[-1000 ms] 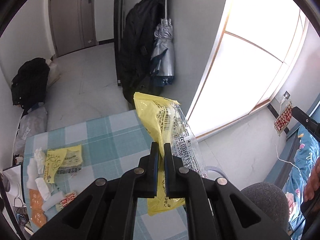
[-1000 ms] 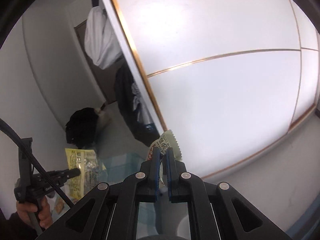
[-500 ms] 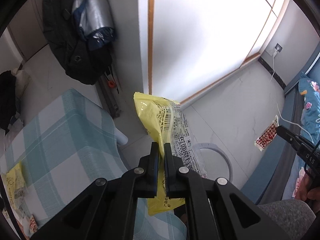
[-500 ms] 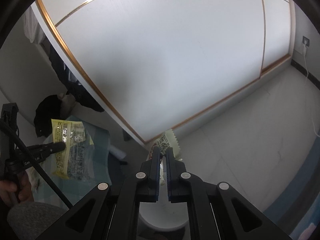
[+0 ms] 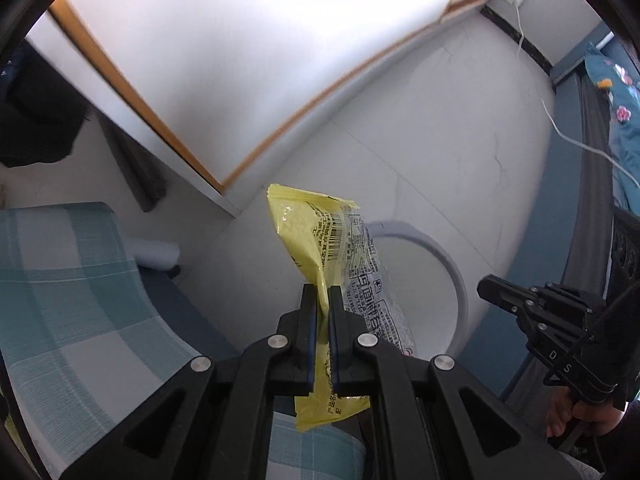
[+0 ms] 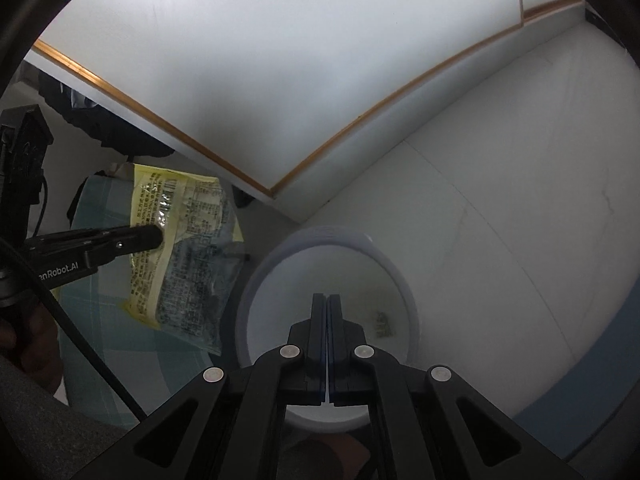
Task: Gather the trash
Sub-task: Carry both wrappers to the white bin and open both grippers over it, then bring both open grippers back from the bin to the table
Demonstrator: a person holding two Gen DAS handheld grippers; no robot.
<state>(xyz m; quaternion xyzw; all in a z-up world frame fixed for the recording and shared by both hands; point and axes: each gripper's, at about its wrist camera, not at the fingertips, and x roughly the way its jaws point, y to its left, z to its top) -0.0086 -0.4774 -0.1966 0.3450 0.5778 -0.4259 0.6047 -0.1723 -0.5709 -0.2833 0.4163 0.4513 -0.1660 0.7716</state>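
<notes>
We look down on a white round bin (image 6: 404,280) standing on pale floor tiles, with bare floor open on its far and right sides and a wood-trimmed white wall panel (image 5: 240,60) beyond it. Just left of the bin, the edge of a table draped in a teal checked cloth (image 5: 72,288) crowds the rim.

Our left gripper (image 5: 324,300) has its jaws clamped on a yellow snack wrapper (image 5: 308,240), held above the gap between table edge and bin. The wrapper is crinkled, yellow along one side and clear on the other, printed with a barcode and black text; part of it hangs below the jaws.

Our right gripper (image 6: 327,308) hangs over the bin's mouth with its jaws pressed together and nothing between them.

Only the right wrist view sees into the bin, where a small printed scrap (image 6: 382,324), possibly a wrapper, lies on the bottom; the dim light leaves it unclear. That view also shows the yellow wrapper flat-on, its full printed face, beside the bin's left rim. Only the left wrist view takes in a white cable (image 5: 560,120) trailing across the floor well right of the bin, and floral blue bedding (image 5: 620,100) at the far right edge.
</notes>
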